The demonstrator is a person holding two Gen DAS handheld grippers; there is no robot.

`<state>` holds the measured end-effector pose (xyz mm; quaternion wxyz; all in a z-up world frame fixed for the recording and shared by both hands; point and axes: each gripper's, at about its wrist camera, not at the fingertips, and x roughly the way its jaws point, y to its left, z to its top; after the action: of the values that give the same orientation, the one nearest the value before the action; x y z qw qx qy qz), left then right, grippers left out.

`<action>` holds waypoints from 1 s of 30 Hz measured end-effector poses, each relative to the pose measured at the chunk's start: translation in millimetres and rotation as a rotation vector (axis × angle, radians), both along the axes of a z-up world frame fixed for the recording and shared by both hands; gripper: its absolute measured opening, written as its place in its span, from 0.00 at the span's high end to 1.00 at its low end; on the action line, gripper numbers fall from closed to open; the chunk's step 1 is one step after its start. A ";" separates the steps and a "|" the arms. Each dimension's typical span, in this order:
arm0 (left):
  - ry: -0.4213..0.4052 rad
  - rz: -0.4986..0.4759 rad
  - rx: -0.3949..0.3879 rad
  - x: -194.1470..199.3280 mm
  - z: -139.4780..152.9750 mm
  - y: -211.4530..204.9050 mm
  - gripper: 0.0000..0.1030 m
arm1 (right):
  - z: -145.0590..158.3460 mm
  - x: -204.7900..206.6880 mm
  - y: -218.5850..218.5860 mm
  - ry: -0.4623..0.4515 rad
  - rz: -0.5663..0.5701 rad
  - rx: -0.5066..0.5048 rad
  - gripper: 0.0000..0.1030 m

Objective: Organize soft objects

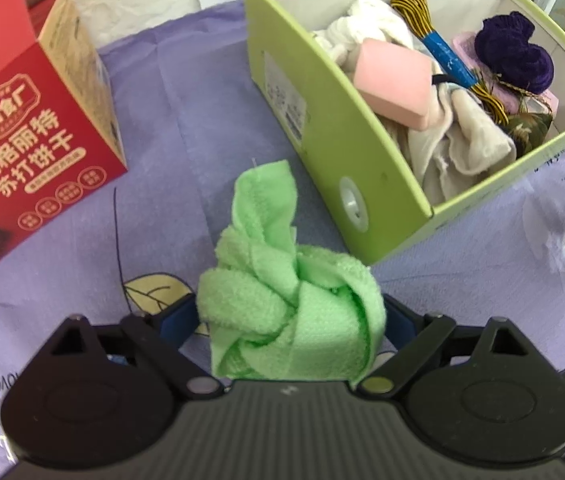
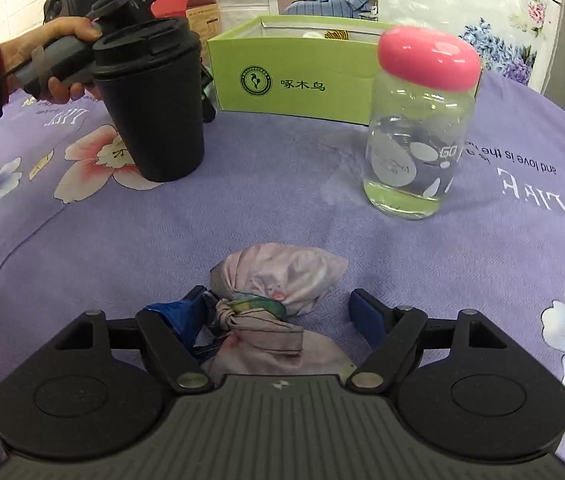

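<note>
A knotted green towel (image 1: 282, 300) lies on the purple cloth, right between the blue pads of my left gripper (image 1: 288, 316). The jaws stand wide on either side of it and do not squeeze it. In the right wrist view a knotted pink-grey cloth (image 2: 282, 276) lies between the fingers of my right gripper (image 2: 278, 308). The left pad (image 2: 186, 312) touches its knot, while the right pad (image 2: 366, 312) stands clear of it. The green box (image 1: 322, 132) holds a white cloth, a pink sponge (image 1: 394, 80), purple yarn (image 1: 514, 56) and a beige cloth.
A red biscuit box (image 1: 22, 132) stands left of the towel. A black lidded cup (image 2: 150, 100) and a clear jar with a pink lid (image 2: 418, 132) stand before the green box (image 2: 302, 84). A person's hand (image 2: 58, 40) holds the other gripper behind the cup.
</note>
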<state>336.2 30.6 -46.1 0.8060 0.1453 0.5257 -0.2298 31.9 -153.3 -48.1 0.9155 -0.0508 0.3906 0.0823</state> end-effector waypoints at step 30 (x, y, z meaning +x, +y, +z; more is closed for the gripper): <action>-0.025 0.265 -0.034 -41.8 41.1 69.4 0.73 | 28.8 -11.3 0.3 -0.029 0.183 0.004 0.79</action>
<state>294.4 100.0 -5.0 0.8381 0.0638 0.5264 -0.1283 20.6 -153.0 -19.3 0.9099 -0.0857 0.3706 0.1658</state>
